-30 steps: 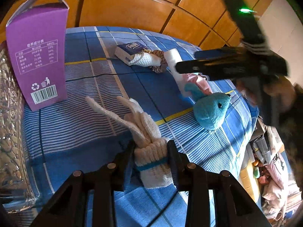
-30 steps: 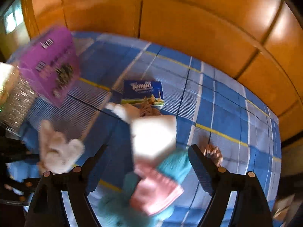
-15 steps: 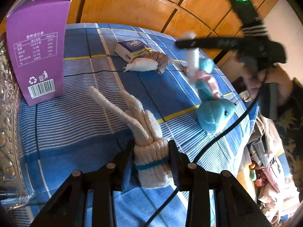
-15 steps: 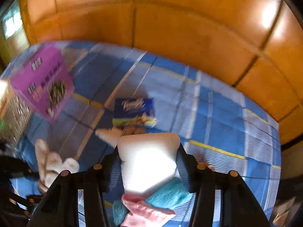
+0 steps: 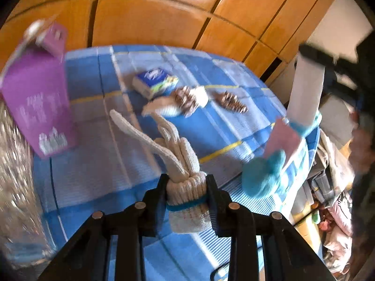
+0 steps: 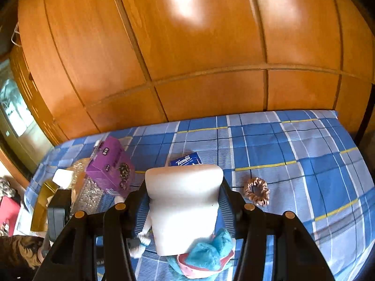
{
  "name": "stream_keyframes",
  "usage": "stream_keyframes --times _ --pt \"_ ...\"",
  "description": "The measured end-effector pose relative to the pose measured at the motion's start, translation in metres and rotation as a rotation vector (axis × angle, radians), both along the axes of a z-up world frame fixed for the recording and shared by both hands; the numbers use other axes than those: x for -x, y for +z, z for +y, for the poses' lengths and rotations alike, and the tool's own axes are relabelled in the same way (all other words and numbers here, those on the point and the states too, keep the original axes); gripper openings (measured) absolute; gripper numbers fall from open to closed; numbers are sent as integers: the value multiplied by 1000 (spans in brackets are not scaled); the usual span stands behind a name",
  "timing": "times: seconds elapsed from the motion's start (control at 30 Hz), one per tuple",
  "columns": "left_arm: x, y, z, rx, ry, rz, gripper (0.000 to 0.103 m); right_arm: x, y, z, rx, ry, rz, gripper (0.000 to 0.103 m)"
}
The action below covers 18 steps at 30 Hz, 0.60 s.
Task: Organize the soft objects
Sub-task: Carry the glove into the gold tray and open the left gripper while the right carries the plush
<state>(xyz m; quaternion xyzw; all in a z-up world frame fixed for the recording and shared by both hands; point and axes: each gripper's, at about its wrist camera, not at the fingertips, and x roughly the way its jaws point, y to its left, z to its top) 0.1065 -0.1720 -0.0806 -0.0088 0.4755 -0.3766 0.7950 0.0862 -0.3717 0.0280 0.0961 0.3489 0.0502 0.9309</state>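
Observation:
My left gripper [image 5: 187,187] is shut on the cuff of a cream knitted glove [image 5: 180,159] with a blue band, held above the blue checked cloth [image 5: 93,164]. My right gripper [image 6: 185,199] is shut on the white tag [image 6: 182,201] of a blue plush toy [image 6: 206,255], which hangs below it with a pink part. In the left wrist view the toy [image 5: 262,175] dangles at the right, off the cloth. A second cream glove [image 5: 164,109] lies farther back, with a brown scrunchie [image 5: 187,98] against it.
A purple carton [image 5: 37,103] stands at the left beside a glittery clear container [image 5: 14,175]. A blue tissue pack [image 5: 154,82] and another brown scrunchie [image 5: 232,100] lie on the cloth. An orange wooden wardrobe [image 6: 187,58] stands behind. Clutter lies off the right edge [image 5: 328,210].
My right gripper has lifted the plush toy higher by its tag, off the cloth. My left gripper has risen with the glove; its view is blurred by motion.

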Motion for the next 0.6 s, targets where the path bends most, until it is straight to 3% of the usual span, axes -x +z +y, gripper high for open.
stream_keyframes --times 0.1,0.3,0.47,0.6 --pt "-6 19 -7 7 5 -48 31 -2 -9 -7 0 -60 -15 54" --pt "-26 53 -18 5 23 -118 31 -42 -44 -24 -131 -140 -5 53" --pt "-60 86 -42 -26 2 -186 31 -50 -19 -25 -171 -172 -119 53" --pt "-97 102 -55 -60 37 -194 31 -48 -2 -20 -163 -155 -167 54"
